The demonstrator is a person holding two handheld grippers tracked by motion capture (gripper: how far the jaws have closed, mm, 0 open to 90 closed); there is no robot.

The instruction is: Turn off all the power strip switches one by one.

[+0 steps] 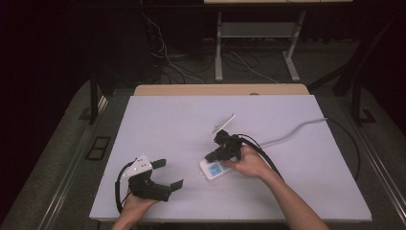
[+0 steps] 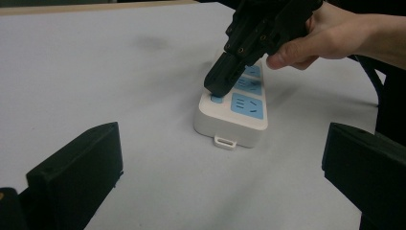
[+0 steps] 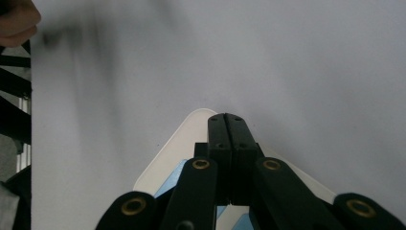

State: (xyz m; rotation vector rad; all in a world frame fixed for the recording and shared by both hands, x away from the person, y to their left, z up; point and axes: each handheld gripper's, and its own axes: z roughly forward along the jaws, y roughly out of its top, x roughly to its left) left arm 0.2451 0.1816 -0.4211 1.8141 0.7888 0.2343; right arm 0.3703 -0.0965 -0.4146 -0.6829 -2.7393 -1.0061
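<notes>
A dim lab or test room with a recording setup. A table (image 1: 158,124) with a plain white top stands on grey carpet, while loose cables (image 1: 167,62) trail across the floor behind it, beside the metal legs of a workbench (image 1: 219,48).

Your right hand-held gripper (image 1: 214,155) points down onto the near end of the white power strip (image 1: 214,169), which lies on the pale surface (image 1: 182,124) right of centre. Its jaws are pressed together. The strip's grey cable (image 1: 297,129) runs off towards the far right edge. Your left hand-held gripper (image 1: 168,173) sits near the front left, jaws spread wide with nothing between them, well apart from the strip.
</notes>
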